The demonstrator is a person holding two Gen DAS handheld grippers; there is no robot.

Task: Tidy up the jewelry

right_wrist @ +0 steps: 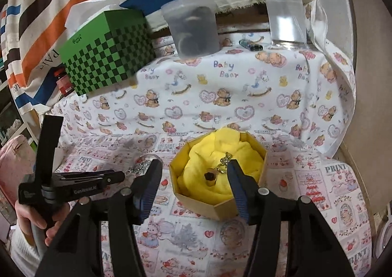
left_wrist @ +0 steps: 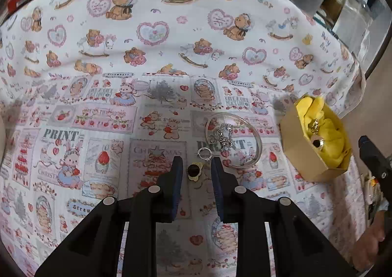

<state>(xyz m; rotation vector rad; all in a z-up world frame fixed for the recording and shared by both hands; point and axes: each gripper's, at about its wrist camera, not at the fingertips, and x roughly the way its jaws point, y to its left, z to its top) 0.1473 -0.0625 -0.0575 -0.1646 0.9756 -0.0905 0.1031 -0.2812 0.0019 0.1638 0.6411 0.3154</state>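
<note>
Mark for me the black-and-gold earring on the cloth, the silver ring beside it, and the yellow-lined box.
black-and-gold earring (left_wrist: 193,170), left wrist view, on its dark centre.
silver ring (left_wrist: 204,153), left wrist view, on its band.
yellow-lined box (right_wrist: 221,208), right wrist view, on its front cardboard wall.

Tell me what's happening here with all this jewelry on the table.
A person is sorting jewelry with a handheld tool in each hand. The left tool is open, its fingers on either side of a dark flower-shaped earring lying on the printed cloth, beside a silver ring, a sparkly chain and a clear bangle. The right tool hangs open over the cardboard box lined with yellow fabric, which already holds a matching earring and a small gold piece.
</note>
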